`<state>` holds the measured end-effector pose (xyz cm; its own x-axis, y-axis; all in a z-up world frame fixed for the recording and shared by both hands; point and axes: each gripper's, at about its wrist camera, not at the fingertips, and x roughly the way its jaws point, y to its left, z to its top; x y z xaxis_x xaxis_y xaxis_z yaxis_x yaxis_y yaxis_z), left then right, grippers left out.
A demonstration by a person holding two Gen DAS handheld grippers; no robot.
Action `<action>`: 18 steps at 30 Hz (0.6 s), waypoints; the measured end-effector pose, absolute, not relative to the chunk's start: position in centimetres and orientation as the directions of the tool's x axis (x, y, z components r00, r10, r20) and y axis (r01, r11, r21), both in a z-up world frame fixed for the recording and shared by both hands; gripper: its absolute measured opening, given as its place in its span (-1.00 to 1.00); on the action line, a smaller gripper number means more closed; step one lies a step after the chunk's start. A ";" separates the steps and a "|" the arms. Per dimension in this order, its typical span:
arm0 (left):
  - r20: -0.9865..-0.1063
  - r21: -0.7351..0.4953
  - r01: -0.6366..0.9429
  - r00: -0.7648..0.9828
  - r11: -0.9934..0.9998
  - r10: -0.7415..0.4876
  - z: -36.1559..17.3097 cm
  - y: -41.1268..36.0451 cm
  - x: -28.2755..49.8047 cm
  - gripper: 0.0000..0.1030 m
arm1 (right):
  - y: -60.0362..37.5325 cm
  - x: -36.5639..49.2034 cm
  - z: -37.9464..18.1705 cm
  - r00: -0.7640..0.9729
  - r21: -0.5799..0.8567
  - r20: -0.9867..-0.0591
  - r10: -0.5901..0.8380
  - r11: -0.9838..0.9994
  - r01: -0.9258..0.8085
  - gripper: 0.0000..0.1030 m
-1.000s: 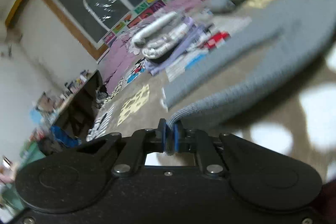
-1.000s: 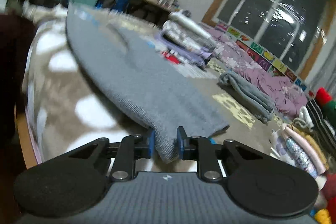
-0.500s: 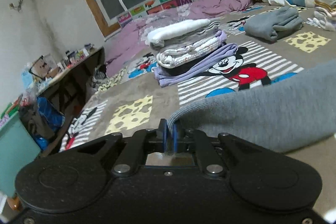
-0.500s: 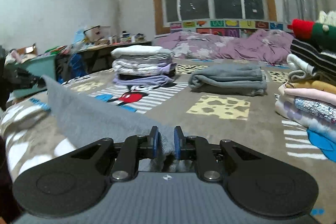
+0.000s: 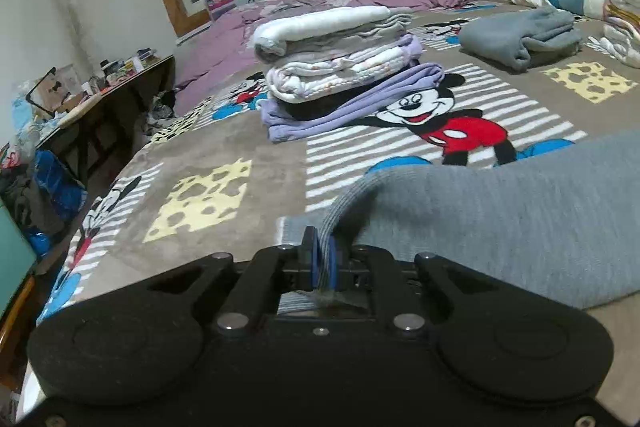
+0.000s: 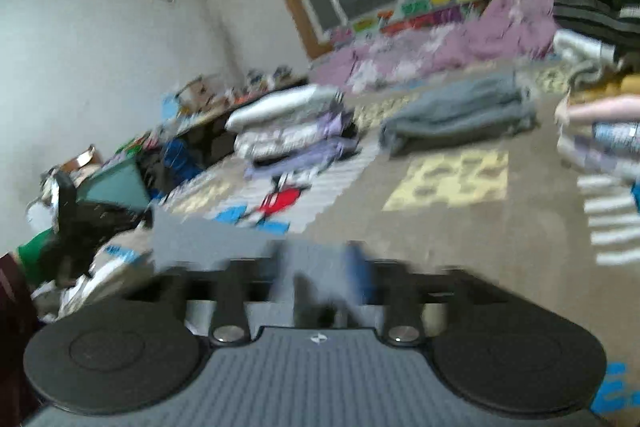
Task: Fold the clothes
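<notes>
Left hand-held gripper (image 5: 320, 259) clenched on ribbed hem of grey knit sweater (image 5: 500, 215), lower centre of frame; sweater lies on cartoon blanket (image 5: 224, 131). Right hand-held gripper (image 6: 320, 277) opening, grey fabric between jaws, blurred. Advice: lay corner flat before left releases, smooth the fold.

The right wrist picture is all blurry. The gray sweater (image 5: 520, 219) runs off the left wrist picture's right edge.

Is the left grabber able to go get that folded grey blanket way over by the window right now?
Probably not yet. The left gripper is shut on the grey sweater, and the folded grey blanket lies far across the bed, past the stacked clothes.
</notes>
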<state>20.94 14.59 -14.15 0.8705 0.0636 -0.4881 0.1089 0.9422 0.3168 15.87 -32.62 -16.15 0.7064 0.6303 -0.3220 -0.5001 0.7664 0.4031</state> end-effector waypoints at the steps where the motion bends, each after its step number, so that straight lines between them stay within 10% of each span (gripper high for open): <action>1: -0.484 0.309 0.110 0.873 0.945 0.057 -14.1 14.7 20.8 -0.91 | -32.5 15.5 -16.2 0.697 0.392 -0.329 0.637 0.764 -0.513 0.35; 5: -0.467 0.280 0.100 0.883 0.955 0.045 -13.5 15.2 20.4 -0.91 | -32.2 14.9 -16.5 0.673 0.372 -0.340 0.657 0.752 -0.545 0.21; 8: -0.459 0.254 0.088 0.888 0.963 0.040 -12.9 15.5 20.3 -0.92 | -32.1 15.1 -16.9 0.654 0.387 -0.361 0.664 0.745 -0.543 -0.56; 18: -0.498 0.270 0.072 0.864 0.960 0.075 -11.9 14.9 24.1 -0.92 | -33.7 17.0 -17.2 0.734 0.516 -0.256 0.629 0.731 -0.446 -0.62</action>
<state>24.10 14.88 -11.89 0.8642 0.0745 -0.4977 0.0725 0.9602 0.2697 17.00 -33.74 -17.16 0.7343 0.6288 -0.2558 -0.4461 0.7309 0.5164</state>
